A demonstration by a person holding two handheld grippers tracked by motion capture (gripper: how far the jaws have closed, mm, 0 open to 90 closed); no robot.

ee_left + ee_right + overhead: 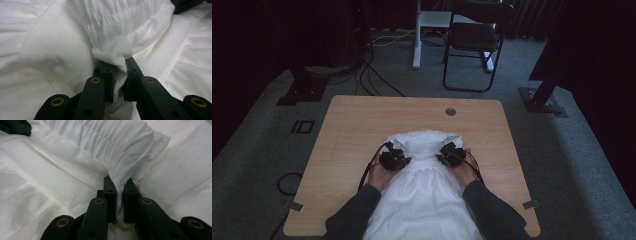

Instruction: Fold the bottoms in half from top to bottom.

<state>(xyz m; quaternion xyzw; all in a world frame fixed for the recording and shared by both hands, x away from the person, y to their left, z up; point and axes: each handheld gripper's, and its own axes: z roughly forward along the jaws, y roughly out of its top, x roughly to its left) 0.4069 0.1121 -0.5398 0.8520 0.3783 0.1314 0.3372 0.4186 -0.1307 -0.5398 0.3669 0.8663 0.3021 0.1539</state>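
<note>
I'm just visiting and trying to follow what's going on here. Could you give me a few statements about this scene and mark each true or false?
1. The left gripper pinches the white garment. True.
2. The right gripper is open and holds nothing. False: it is shut on the gathered band.
3. The garment is black. False: it is white.
4. The table is wooden. True.
5. A chair stands beyond the table. True.
</note>
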